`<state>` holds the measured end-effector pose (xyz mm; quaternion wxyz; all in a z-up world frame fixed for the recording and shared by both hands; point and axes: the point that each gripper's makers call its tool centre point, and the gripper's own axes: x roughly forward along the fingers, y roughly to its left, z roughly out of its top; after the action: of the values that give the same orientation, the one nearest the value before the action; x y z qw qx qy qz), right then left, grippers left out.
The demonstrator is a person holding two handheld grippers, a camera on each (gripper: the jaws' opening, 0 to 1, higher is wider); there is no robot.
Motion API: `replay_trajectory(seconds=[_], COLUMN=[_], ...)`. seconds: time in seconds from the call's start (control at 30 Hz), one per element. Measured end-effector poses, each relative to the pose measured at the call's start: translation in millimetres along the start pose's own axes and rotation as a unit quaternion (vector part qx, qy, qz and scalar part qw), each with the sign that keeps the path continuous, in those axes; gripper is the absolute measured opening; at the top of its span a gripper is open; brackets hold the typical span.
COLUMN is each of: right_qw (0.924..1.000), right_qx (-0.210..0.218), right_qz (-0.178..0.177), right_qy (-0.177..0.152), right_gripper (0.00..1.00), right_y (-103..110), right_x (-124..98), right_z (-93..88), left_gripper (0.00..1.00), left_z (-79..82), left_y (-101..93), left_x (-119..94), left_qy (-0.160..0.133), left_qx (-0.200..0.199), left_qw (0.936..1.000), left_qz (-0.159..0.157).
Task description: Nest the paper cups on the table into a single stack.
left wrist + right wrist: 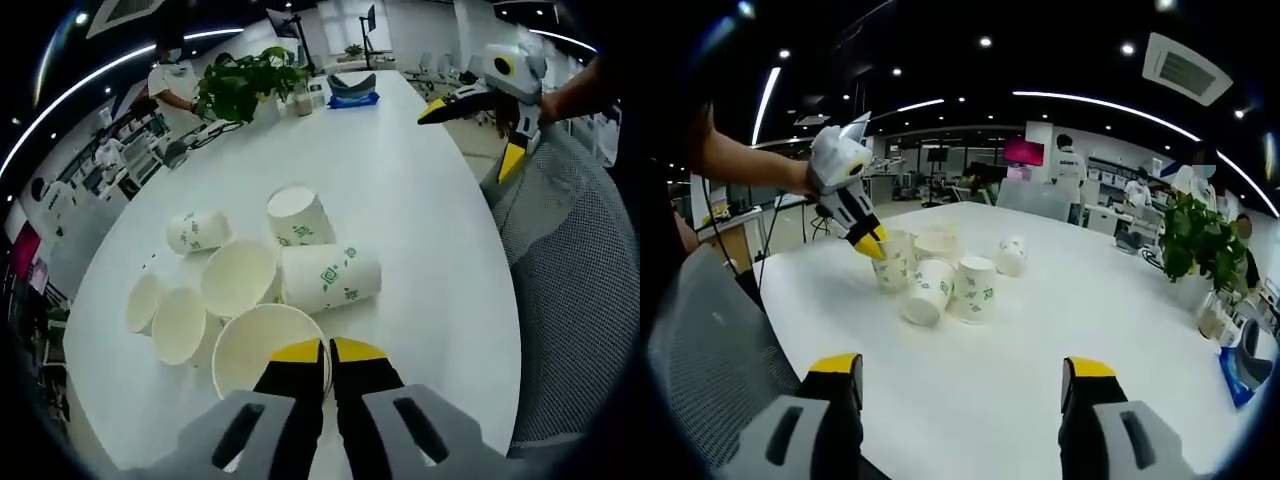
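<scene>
In the left gripper view, your left gripper has its jaws pinched on the rim of the near paper cup; loose cups lie crowded beside it on the table and may scatter. In the right gripper view, your right gripper hangs spread, well apart.

The right gripper, grey-bodied with yellow-tipped black jaws, is hovering with its jaws spread wide apart over the near edge of the broad white table. Beyond it, a cluster of white paper cups with green print is lying and standing together on the table. The left gripper is pinching the rim of the cluster's leftmost cup. A leafy green potted plant is standing well apart, right of the cluster.
</scene>
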<state>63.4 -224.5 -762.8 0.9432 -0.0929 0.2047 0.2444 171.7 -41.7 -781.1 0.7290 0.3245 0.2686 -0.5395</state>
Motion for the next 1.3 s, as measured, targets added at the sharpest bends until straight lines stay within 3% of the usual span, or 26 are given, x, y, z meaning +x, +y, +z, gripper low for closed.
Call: replay_trajectory(seconds=[0.5,0.93,1.3], right_qw=[1.0,1.0,1.0], right_qx=[-0.003,-0.004,-0.002], right_qz=[0.002,0.003,0.003], right_qy=[0.005,0.007,0.006], right_gripper=[0.82,0.82,0.81], right_y=[0.9,1.8,1.2], right_x=[2.1,2.1,1.3], right_z=[-1.5,-1.9,-2.3], left_gripper=[0.0,0.0,0.0], left_z=[23.1,33.1,32.6], left_y=[-40.3,-65.2,-90.6], left_x=[-2.7,3.8,12.3], left_qy=[-0.013,-0.02,-0.017], left_qx=[0.035,0.044,0.05], left_qw=[0.9987,0.9969,0.9949], left_qz=[-0.035,-0.062,-0.086])
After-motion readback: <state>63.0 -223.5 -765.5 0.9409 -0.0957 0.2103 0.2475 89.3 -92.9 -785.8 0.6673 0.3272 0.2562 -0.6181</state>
